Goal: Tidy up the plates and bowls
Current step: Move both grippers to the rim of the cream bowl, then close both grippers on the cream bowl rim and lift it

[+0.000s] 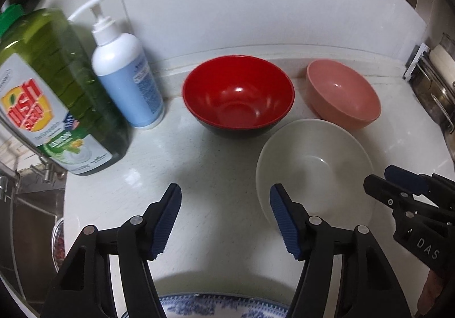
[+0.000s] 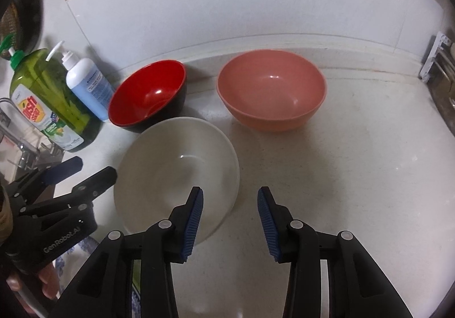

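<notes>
Bowls sit loose on the counter (image 2: pixel 355 176): white bowl (image 2: pixel 176 176) nearest, red bowl (image 2: pixel 148 93) at ten o'clock, pink bowl (image 2: pixel 271 89) at twelve. Both grippers' fingers (image 2: pixel 194 221) stand apart, empty; a rim pinch could slip off the glossy white bowl.

I see a pale speckled countertop (image 2: pixel 355 176) carrying three bowls at frame centre: a red bowl (image 2: pixel 148 96), a pink bowl (image 2: pixel 271 90) and a white bowl (image 2: pixel 176 176). At left stand a green dish-soap bottle (image 2: pixel 48 102) and a white pump bottle (image 2: pixel 88 85).
</notes>
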`<control>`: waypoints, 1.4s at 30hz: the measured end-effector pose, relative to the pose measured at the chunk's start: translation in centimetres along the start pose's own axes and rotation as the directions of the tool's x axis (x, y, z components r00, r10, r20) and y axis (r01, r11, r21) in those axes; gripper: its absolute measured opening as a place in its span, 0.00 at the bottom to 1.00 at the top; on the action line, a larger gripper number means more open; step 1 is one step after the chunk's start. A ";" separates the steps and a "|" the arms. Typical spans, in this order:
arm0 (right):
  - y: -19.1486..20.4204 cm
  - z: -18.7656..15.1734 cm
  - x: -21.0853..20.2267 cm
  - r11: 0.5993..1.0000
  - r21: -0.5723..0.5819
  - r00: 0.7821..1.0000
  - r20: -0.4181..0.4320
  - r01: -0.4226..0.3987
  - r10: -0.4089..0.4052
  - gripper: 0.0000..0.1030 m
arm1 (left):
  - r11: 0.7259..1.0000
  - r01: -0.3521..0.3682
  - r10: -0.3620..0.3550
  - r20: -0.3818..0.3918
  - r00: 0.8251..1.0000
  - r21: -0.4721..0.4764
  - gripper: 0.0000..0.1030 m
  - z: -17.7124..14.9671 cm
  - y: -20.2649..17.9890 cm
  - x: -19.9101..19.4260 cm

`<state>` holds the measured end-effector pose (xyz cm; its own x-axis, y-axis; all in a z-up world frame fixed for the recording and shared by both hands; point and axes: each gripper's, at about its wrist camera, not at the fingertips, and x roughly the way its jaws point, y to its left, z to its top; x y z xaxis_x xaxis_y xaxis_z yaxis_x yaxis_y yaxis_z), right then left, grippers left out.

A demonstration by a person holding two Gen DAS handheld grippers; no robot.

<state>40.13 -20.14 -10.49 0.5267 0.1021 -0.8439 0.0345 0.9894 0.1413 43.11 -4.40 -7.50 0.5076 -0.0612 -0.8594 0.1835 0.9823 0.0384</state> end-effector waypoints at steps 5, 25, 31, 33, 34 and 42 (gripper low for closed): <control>-0.4 0.4 1.0 1.000 0.012 1.000 -0.021 -0.008 0.008 0.32 | 1.000 0.021 -0.020 -0.033 0.999 0.012 0.51 0.6 -0.8 1.6; -0.9 0.6 2.4 0.999 0.043 0.997 -0.072 -0.024 0.027 0.10 | 0.994 0.110 -0.109 -0.118 0.987 -0.003 0.09 0.9 -2.1 3.9; -1.4 0.2 0.6 0.998 0.053 0.998 -0.064 -0.025 0.028 0.10 | 0.993 0.122 -0.121 -0.098 0.988 -0.004 0.09 0.8 -2.7 2.0; -1.6 -0.1 -0.6 0.998 0.055 0.998 -0.054 -0.022 0.025 0.10 | 0.991 0.131 -0.131 -0.096 0.987 -0.008 0.09 0.7 -3.0 1.3; -1.8 -0.2 -1.0 0.998 0.056 0.998 -0.050 -0.021 0.024 0.10 | 0.990 0.138 -0.138 -0.092 0.986 -0.010 0.09 0.5 -3.2 0.8; -3.4 -2.7 -5.3 0.998 0.058 1.000 -0.017 -0.007 0.008 0.10 | 0.982 0.187 -0.186 -0.076 0.980 0.002 0.10 -2.1 -5.7 -3.1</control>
<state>34.97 -23.73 -7.89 0.5123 0.1122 -0.8515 0.0797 0.9809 0.1773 38.77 -9.41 -6.15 0.3994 -0.2292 -0.8876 0.2766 0.9533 -0.1216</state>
